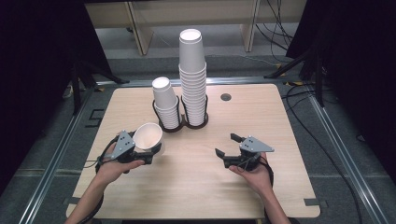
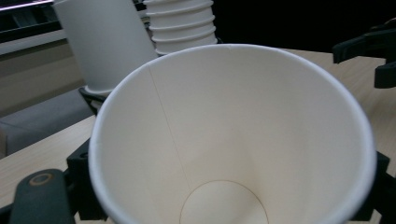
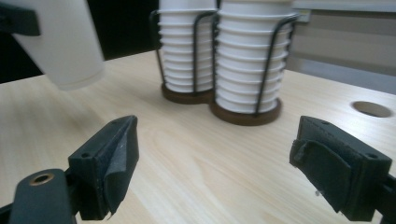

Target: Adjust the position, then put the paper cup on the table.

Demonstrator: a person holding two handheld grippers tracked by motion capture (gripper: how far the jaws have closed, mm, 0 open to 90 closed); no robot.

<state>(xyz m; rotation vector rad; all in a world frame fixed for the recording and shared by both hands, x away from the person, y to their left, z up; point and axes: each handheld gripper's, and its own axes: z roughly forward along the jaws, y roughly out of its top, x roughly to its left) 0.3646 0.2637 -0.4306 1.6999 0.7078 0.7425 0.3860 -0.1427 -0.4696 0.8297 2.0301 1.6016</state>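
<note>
From above, we see our left gripper (image 1: 152,151) clamped on a white paper cup (image 1: 149,136) tilted above the surface (image 1: 196,186), near the two cup stacks (image 1: 192,74).

Left gripper view — the cup's (image 2: 233,140) mouth faces us.

Right gripper view — our right gripper (image 3: 215,163) stands wide open, holding nothing.

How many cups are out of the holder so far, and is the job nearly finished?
One loose paper cup is out, clamped in the left gripper and held above the table. The right gripper is open with nothing between its jaws. Two stacks remain in the wire holder: a short stack and a tall stack. Judging by those, plenty looks left.
</note>
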